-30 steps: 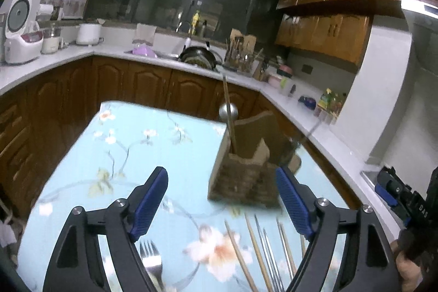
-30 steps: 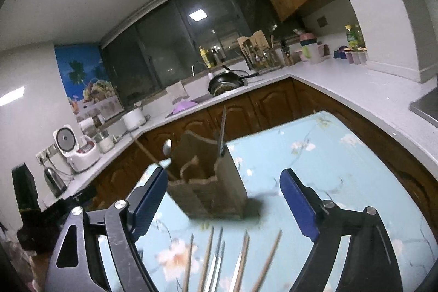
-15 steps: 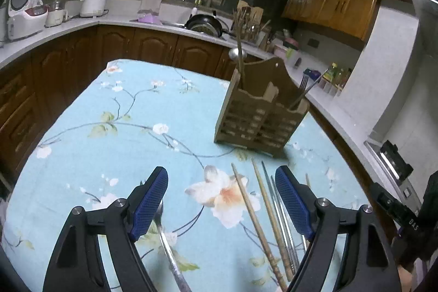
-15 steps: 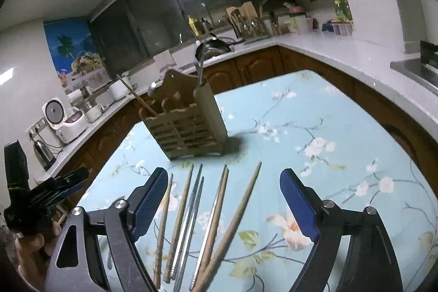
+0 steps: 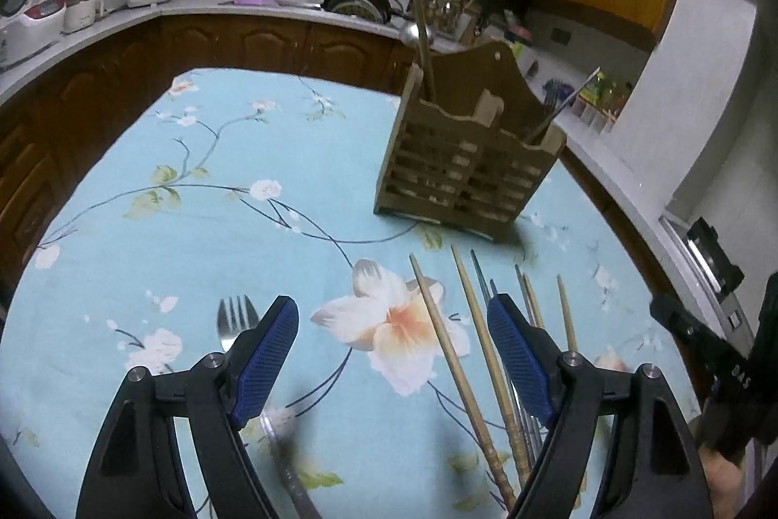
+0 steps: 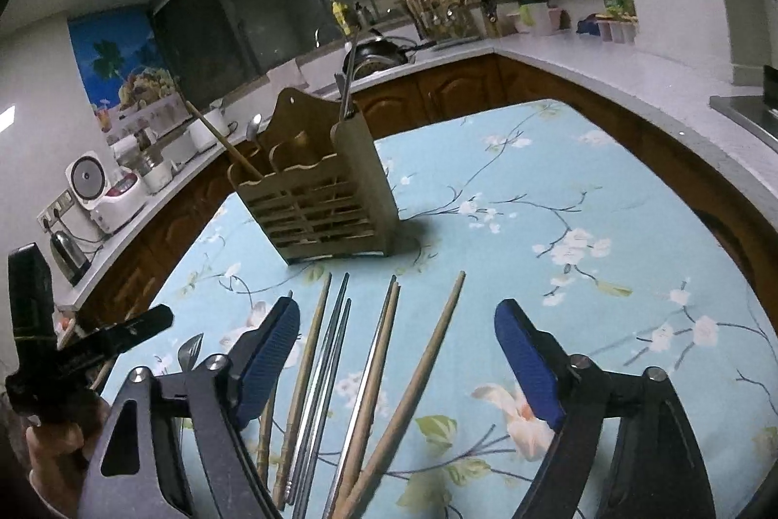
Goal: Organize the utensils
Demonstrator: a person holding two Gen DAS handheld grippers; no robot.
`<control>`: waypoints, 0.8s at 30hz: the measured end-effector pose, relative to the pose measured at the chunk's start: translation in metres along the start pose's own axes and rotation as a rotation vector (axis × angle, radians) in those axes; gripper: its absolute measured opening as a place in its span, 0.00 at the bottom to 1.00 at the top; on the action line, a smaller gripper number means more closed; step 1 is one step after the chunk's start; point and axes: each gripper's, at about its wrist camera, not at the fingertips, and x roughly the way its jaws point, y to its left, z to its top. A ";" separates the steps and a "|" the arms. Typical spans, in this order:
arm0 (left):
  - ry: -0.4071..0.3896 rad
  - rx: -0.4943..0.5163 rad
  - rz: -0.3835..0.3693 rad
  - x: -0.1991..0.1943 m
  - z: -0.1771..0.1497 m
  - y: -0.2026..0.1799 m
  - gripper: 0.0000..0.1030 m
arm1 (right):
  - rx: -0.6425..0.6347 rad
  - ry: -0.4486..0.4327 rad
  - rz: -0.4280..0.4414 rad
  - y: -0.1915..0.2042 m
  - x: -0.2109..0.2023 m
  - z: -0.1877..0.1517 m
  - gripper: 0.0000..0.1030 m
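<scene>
Left gripper (image 5: 391, 353) jaws wide apart, nothing held, hovering low over the floral tablecloth (image 5: 204, 198). Right gripper (image 6: 391, 356) same, spread and empty. Fork (image 5: 234, 321) lies flat just beside the left gripper's left finger, tines pointing away, its handle running back under that finger and blurred there. Chopsticks (image 6: 369, 378) lie loose in a rough fan, tips toward the holder; in the right wrist view most sit between the right gripper's fingers, a couple under or outside its left finger. In the left wrist view two wooden ones lie between the fingers and the rest are hidden partly by its right finger.

Wooden utensil holder (image 5: 467, 159) stands upright beyond the chopstick tips, well apart from both grippers, already carrying a wooden stick, a spoon and what looks like a fork.

Handling guess: chopsticks light, stiff, thin; the metal ones likely slippery and prone to roll. Lying flat on cloth, so pinch across the shaft near the mid or thick end, one or a pair at a time. Fork: thin and flat, grab at the neck or handle
</scene>
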 end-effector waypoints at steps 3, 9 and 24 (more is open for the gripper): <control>0.029 0.011 0.007 0.012 0.005 -0.003 0.76 | -0.002 0.035 0.006 0.001 0.013 0.004 0.59; 0.101 0.047 0.015 0.038 0.016 -0.015 0.65 | -0.026 0.133 0.007 0.005 0.050 0.009 0.30; 0.252 0.107 0.045 0.123 0.030 -0.031 0.43 | -0.097 0.294 -0.046 0.007 0.115 0.003 0.12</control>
